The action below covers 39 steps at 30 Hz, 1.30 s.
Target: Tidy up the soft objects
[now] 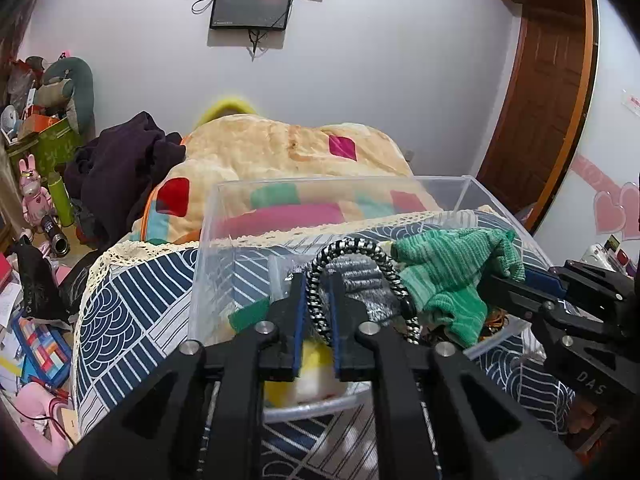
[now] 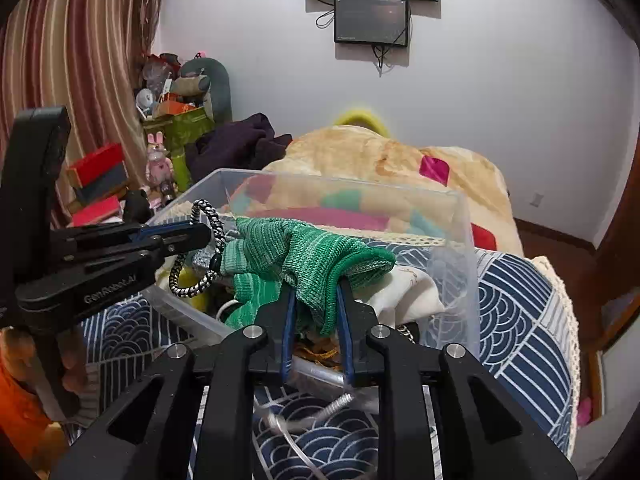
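Both grippers are over the clear plastic bin (image 1: 208, 240), which sits on the bed (image 1: 132, 308) near its foot edge, on the blue wave-patterned cover.

The left gripper (image 1: 318, 308) is clamped on a black-and-white braided cord (image 1: 352, 246), whose loop arches up above the jaws. The right gripper (image 2: 316, 312) is closed on a green knitted cloth (image 2: 304, 252), pinching one fold while the rest drapes over the fingers and hangs above the bin.

My worry is that the two pieces are tangled. The cord's loop sits right against the green cloth, and its free end trails down beside the knit. I cannot tell whether it is actually caught in the stitches. If the hands pull apart, a snag could drag the cloth out of the right gripper or stretch the knit.

The cloth is held by a small bunch only, so its hanging weight could slide it free, dropping it back on the pile or over the bin wall onto the bed.

The bin looks light and already holds a heap: a grey knitted piece (image 1: 360, 280), a cream fabric (image 2: 404, 296), something yellow (image 1: 316, 376). A sideways tug on anything hooked in there could tip or shove the bin toward the bed edge. A thin clear tube (image 2: 296, 436) lies on the cover by the near wall and could catch a finger.
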Motion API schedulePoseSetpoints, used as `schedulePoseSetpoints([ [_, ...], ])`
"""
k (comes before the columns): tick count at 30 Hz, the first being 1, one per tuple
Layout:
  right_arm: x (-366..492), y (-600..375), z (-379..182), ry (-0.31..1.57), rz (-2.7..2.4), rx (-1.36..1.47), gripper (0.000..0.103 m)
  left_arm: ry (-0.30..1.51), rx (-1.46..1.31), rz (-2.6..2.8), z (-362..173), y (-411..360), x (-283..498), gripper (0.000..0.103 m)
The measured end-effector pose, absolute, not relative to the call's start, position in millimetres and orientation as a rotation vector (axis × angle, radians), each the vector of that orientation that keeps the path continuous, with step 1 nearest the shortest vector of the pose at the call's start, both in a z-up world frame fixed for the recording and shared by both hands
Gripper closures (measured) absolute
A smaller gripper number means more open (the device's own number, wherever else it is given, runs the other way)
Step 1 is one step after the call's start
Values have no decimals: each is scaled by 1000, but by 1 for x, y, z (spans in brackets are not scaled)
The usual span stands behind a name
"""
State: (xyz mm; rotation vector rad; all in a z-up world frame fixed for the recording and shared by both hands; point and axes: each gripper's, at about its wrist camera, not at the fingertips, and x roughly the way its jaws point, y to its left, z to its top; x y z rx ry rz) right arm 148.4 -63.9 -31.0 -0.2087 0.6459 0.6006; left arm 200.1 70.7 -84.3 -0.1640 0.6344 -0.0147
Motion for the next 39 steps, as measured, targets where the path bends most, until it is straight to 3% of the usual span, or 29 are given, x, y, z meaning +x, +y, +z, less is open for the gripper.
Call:
schedulePoseSetpoints([
  [3, 146, -65, -29, 654, 602, -201, 63, 627, -174, -17, -80, 72, 192, 65],
  [5, 144, -66, -27, 633, 576, -209, 47, 606, -179, -21, -76, 73, 184, 60],
  [11, 129, -78, -12, 596, 556, -216, 47, 558, -190, -41, -57, 72, 158, 56],
  [13, 122, -83, -3, 574, 559, -201, 47, 547, -179, -47, -48, 69, 150, 45],
  [16, 112, -89, 12, 529, 560, -176, 40, 524, -136, -17, -37, 64, 145, 39],
  [18, 106, -92, 17, 504, 562, -162, 36, 542, -111, -7, -36, 61, 151, 39],
  [24, 98, -92, 18, 483, 577, -156, 36, 602, -128, 16, -49, 66, 169, 39],
  [39, 76, -106, 36, 420, 594, -91, 32, 435, -163, -40, -11, 45, 100, 36],
])
